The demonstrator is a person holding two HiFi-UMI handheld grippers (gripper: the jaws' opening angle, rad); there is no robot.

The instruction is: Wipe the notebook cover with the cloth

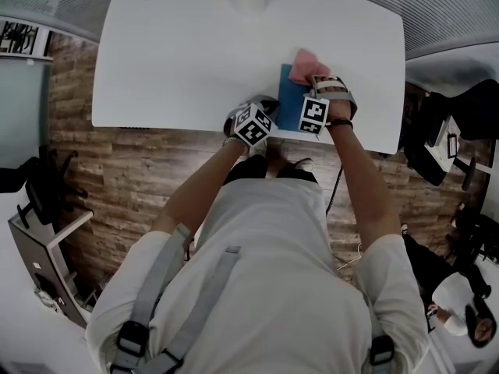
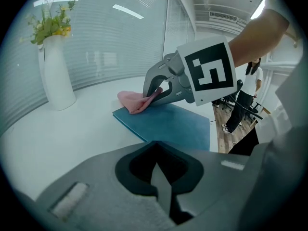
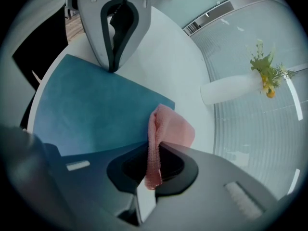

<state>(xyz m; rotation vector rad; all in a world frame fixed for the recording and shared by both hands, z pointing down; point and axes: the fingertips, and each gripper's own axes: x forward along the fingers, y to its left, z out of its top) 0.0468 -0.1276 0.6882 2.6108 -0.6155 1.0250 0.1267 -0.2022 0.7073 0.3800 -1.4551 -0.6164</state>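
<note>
Right gripper (image 3: 148, 179) pinching pink knit cloth (image 3: 169, 129) on teal flat notebook (image 3: 96, 109), grip unseen from head view; left gripper (image 2: 161, 179) closed, empty.

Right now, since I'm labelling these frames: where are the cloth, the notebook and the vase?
cloth (image 3: 171, 129), right gripper view, on its bunched pink part.
notebook (image 3: 91, 109), right gripper view, middle of the blue cover.
vase (image 2: 57, 76), left gripper view, on its white body.
</note>
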